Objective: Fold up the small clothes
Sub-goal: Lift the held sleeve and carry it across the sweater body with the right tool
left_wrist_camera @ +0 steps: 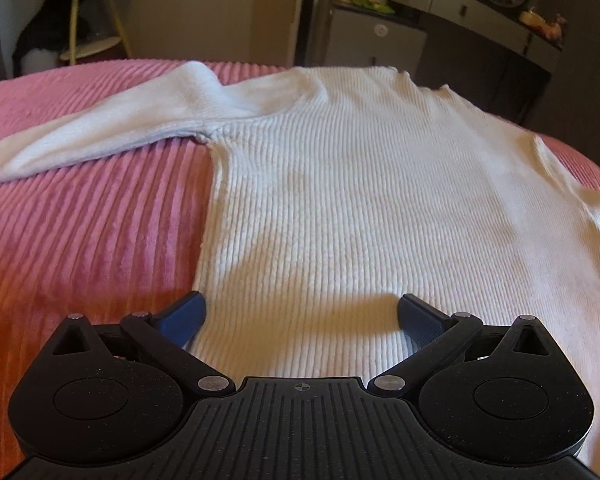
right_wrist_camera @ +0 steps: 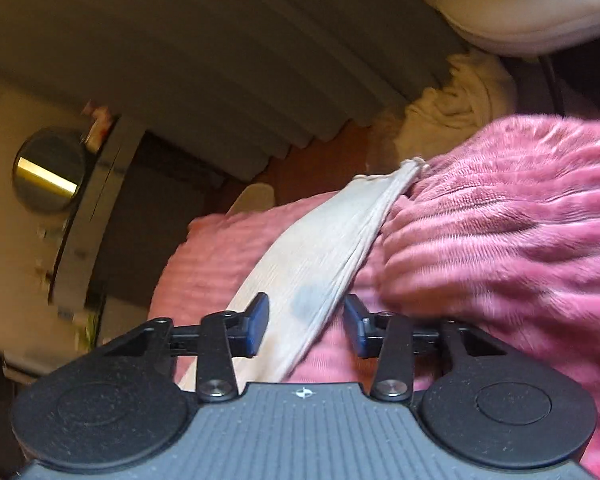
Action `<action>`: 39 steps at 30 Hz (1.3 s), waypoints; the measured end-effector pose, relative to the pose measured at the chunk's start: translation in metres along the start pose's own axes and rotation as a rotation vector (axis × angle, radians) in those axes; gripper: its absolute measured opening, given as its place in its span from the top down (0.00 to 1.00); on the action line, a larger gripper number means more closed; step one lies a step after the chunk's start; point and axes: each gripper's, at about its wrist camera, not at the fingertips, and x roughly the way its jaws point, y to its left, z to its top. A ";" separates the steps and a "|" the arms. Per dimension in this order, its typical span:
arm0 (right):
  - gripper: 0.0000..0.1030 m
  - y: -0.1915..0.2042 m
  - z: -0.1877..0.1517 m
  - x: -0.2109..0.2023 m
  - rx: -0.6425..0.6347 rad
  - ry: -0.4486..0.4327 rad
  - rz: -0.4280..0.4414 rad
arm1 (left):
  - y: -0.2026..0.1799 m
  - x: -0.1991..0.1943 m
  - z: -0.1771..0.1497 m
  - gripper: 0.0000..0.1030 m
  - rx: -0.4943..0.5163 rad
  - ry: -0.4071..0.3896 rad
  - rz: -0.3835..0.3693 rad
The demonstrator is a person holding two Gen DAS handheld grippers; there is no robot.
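Note:
A white ribbed sweater (left_wrist_camera: 340,184) lies flat on a pink ribbed bedspread (left_wrist_camera: 80,240), with one sleeve (left_wrist_camera: 100,128) stretched out to the left. My left gripper (left_wrist_camera: 300,316) is open wide, just over the sweater's near hem, its left fingertip at the sweater's left edge. In the right wrist view, a white sleeve (right_wrist_camera: 320,248) runs across the pink bedspread (right_wrist_camera: 500,240) and passes between the fingers of my right gripper (right_wrist_camera: 306,324), which is open around it. This view is tilted and blurred.
Past the bed's far edge stand a small round side table (left_wrist_camera: 92,12) on the left and a dark counter with a mirror (left_wrist_camera: 480,8) on the right. In the right wrist view, a grey curtain (right_wrist_camera: 240,60) and a cream cloth heap (right_wrist_camera: 460,100) lie beyond the bed.

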 end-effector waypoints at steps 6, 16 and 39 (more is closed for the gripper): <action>0.93 0.012 -0.005 -0.003 -0.099 -0.074 -0.006 | -0.003 0.000 -0.003 0.00 0.036 -0.035 0.012; 0.93 0.166 -0.148 -0.145 -0.815 -0.181 0.414 | 0.005 -0.006 0.003 0.00 -0.003 -0.024 -0.018; 0.70 0.059 -0.291 -0.124 -0.432 0.214 0.260 | 0.031 -0.007 0.058 0.00 -0.108 -0.138 -0.343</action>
